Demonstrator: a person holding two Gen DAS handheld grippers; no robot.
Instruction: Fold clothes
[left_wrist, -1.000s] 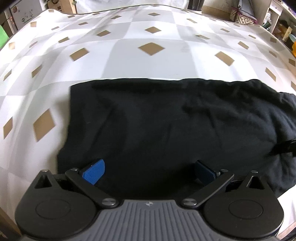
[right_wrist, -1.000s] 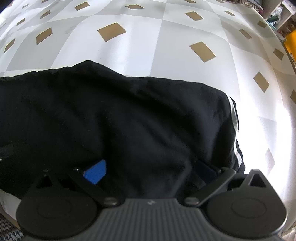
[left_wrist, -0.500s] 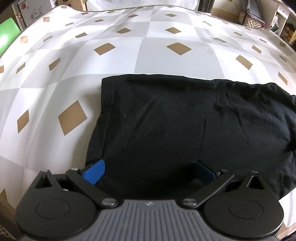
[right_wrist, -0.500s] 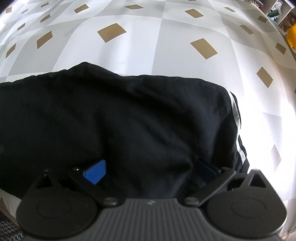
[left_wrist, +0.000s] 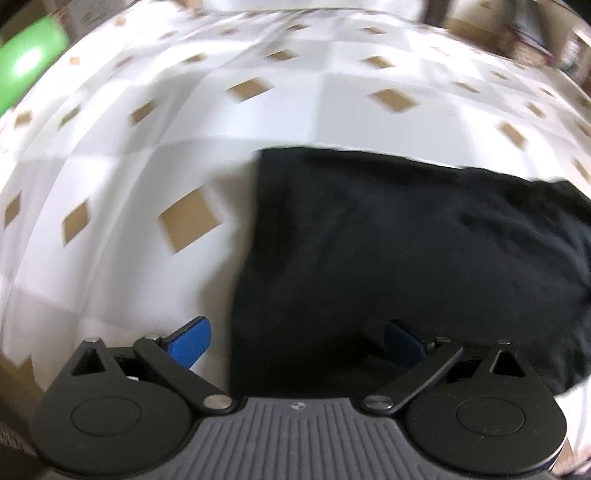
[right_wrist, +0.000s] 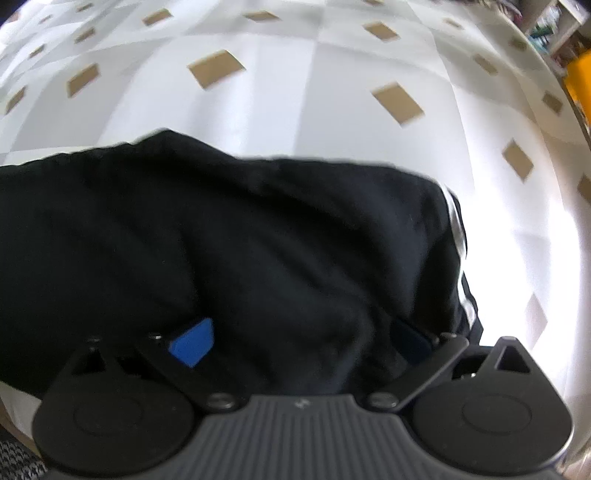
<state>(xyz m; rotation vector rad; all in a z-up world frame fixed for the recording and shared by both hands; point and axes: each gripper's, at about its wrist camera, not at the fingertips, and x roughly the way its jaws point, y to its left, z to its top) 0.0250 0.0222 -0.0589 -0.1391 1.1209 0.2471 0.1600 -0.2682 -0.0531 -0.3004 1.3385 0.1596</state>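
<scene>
A black garment lies flat on the white and grey checked cover. My left gripper is open at the garment's near left edge, which runs between the fingers: the left pad is over bare cover and the right pad over black cloth. In the right wrist view the same garment fills the left and middle, with white stripes along its right edge. My right gripper is open over the garment's near right part, both pads above rumpled cloth. The left wrist view is blurred.
The cover with tan diamonds stretches far beyond the garment on all sides. A green object sits off the far left corner. A yellow item and shelves stand past the right edge.
My left gripper has slid left, from over the garment's middle to its left edge; its left pad is now over bare cover. The right gripper has barely moved.
</scene>
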